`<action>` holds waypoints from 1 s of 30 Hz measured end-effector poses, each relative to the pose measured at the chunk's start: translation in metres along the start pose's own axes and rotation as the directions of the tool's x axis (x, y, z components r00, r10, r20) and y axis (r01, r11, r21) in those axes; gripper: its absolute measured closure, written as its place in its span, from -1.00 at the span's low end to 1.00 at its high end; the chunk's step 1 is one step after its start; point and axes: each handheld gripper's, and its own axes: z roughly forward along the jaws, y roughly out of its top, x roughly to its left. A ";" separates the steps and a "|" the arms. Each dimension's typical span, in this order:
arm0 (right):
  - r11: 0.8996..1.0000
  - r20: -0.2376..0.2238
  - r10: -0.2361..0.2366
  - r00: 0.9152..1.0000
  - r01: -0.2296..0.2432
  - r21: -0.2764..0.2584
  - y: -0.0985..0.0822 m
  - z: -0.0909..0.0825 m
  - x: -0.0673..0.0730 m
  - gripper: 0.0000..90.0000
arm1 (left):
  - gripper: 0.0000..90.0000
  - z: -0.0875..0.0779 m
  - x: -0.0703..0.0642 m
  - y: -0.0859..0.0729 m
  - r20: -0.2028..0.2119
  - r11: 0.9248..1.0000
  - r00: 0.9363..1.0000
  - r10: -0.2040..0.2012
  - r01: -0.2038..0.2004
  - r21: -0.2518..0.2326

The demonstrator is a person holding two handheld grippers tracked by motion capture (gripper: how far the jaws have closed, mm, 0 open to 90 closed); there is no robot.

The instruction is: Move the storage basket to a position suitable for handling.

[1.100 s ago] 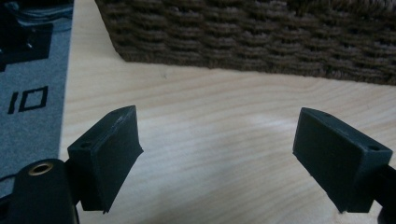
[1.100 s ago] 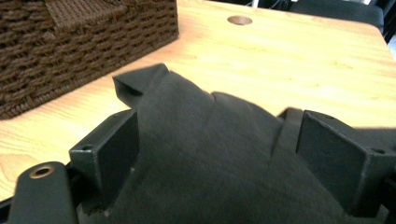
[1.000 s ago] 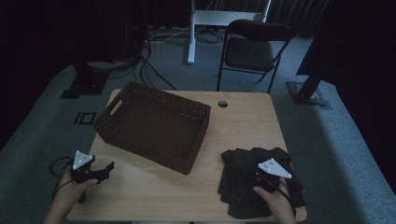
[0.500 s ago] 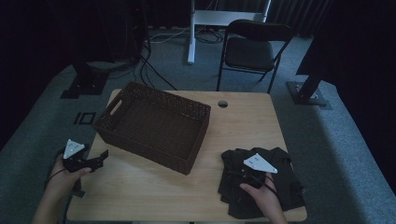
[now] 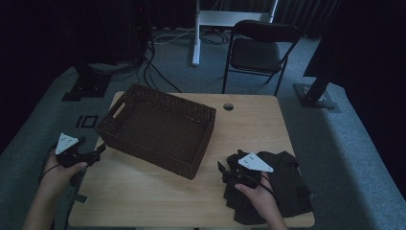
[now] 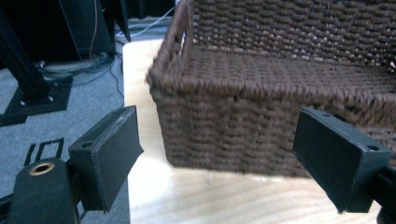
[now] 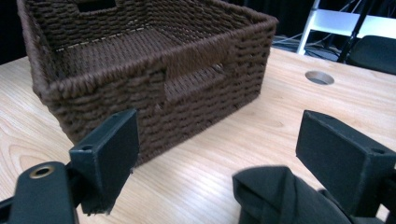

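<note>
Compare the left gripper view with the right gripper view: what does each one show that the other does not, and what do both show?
Left gripper view alone: grey carpet beside the table edge and a black stand base on it.

Right gripper view alone: folded black cloth between the open jaws, a round hole in the tabletop, and part of a chair.

Both: the brown woven basket on the wooden table, framed by wide-open black jaws.
</note>
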 end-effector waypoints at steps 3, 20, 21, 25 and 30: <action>1.000 -0.008 0.006 1.000 -0.006 -0.008 0.005 0.002 0.002 -0.71 | -0.66 0.003 0.003 0.006 -0.008 1.000 1.000 0.006 -0.006 -0.006; 0.998 -0.044 0.025 0.999 -0.027 -0.055 0.033 0.019 0.019 -0.71 | -0.61 0.035 0.020 0.031 -0.048 0.998 0.999 -0.015 0.012 -0.058; 0.998 -0.041 0.028 0.999 -0.030 -0.056 0.034 0.020 0.019 -0.71 | -0.61 0.038 0.022 0.032 -0.057 0.998 0.998 -0.001 -0.002 -0.061; 0.998 -0.037 0.016 0.999 -0.018 -0.056 0.039 0.024 0.022 -0.71 | -0.61 0.046 0.026 0.035 -0.052 0.998 0.999 -0.010 0.006 -0.065; 0.998 -0.052 0.023 0.998 -0.026 -0.064 0.043 0.032 0.032 -0.71 | -0.61 0.057 0.029 0.036 -0.052 0.999 0.999 0.005 -0.007 -0.044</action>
